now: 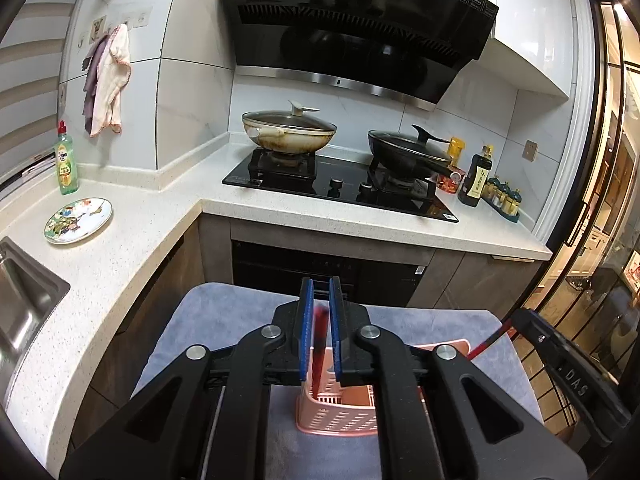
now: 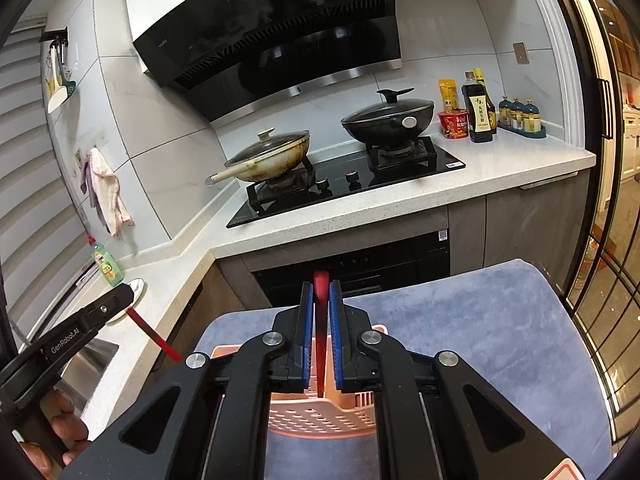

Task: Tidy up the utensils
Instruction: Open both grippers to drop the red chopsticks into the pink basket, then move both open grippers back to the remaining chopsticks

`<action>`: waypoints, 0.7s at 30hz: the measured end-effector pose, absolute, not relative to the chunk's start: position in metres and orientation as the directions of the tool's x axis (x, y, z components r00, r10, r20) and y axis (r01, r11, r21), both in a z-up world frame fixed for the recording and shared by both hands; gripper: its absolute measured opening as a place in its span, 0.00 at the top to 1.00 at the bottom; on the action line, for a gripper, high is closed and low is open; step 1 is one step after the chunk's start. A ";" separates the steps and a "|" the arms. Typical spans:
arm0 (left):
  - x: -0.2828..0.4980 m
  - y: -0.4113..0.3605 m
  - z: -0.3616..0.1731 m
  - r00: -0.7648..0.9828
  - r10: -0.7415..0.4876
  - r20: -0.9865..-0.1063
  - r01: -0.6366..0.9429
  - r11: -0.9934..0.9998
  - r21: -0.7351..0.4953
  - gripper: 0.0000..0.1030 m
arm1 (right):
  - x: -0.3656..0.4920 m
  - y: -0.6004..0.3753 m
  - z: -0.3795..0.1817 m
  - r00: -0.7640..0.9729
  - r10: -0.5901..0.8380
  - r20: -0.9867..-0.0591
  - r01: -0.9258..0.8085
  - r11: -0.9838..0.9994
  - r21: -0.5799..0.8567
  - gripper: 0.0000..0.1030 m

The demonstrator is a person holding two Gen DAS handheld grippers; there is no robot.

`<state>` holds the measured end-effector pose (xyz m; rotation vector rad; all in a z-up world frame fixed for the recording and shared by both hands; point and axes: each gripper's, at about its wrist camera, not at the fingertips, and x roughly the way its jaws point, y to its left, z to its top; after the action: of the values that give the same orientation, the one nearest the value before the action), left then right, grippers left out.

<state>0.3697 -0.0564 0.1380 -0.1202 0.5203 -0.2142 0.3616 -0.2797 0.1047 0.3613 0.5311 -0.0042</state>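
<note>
Two red utensils over one pink slotted basket on a grey-blue cloth.

Left wrist view: the left gripper (image 1: 321, 292) stands slightly parted around one blurred red utensil (image 1: 320, 340), pads not clearly pressing it, its tip inside the pink basket (image 1: 340, 416); two lidded pans sit far off on the hob.
Right wrist view: the right gripper (image 2: 321, 294) is likewise a little parted around a second red utensil (image 2: 321, 312), reaching into the same basket.
</note>
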 end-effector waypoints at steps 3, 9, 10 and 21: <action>0.363 -0.051 0.139 0.846 -0.228 -0.483 0.163 0.971 -0.175 0.79 | 0.353 -0.283 0.109 0.867 0.082 -0.492 0.103 0.936 0.337 0.85; 0.338 -0.037 0.147 0.860 -0.211 -0.464 0.147 0.974 -0.171 0.61 | 0.321 -0.287 0.118 0.876 0.079 -0.475 0.099 0.936 0.338 0.83; 0.331 -0.035 0.147 0.861 -0.209 -0.464 0.146 0.975 -0.169 0.60 | 0.314 -0.287 0.120 0.877 0.078 -0.474 0.098 0.937 0.336 0.82; 0.249 -0.011 0.127 0.847 -0.192 -0.495 0.140 0.980 -0.141 0.55 | 0.217 -0.273 0.108 0.863 0.082 -0.499 0.075 0.955 0.287 0.78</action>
<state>0.2491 -0.0111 0.1269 -0.1009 0.5318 -0.1755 0.2166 -0.2735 0.1076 0.3047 0.5321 0.0041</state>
